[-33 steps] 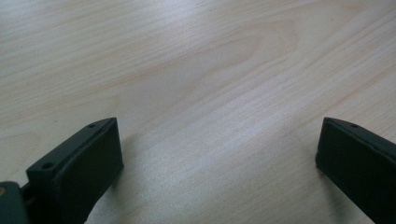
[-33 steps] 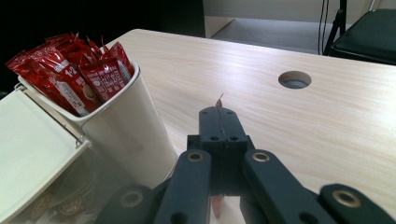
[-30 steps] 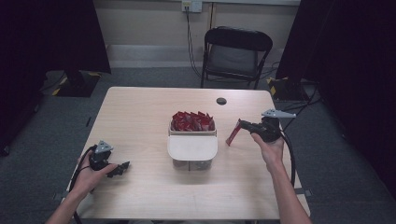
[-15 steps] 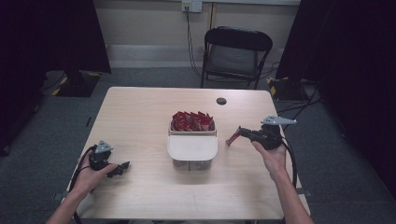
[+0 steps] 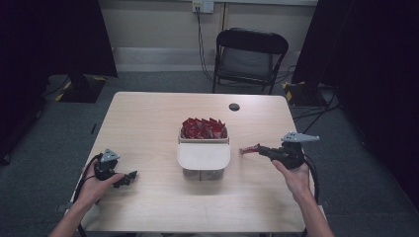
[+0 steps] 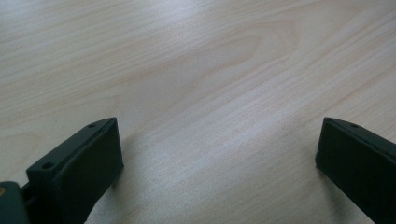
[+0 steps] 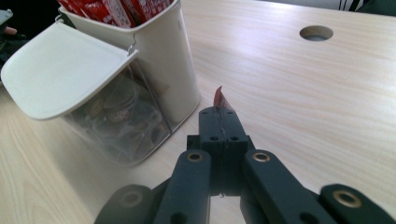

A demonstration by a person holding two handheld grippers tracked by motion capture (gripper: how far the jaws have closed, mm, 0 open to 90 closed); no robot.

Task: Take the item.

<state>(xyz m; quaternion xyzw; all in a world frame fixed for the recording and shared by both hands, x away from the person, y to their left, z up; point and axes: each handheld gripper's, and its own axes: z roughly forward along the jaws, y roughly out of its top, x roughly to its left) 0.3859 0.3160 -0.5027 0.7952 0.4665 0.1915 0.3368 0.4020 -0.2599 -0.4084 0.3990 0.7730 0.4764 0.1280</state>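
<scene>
Both forearms come in from the near edge of the worktop, spread well apart. The left hand sits low near the left corner, wrapped around the left tongs, which lie close to the surface and point inward; seen along their own length, the two black jaws stand wide apart with bare wood between them. The right hand is held palm up under the right tongs (grey plate on top, cable trailing back along the wrist), which point left and hover just above the wood. Their jaws are pressed together on a small red packet.
</scene>
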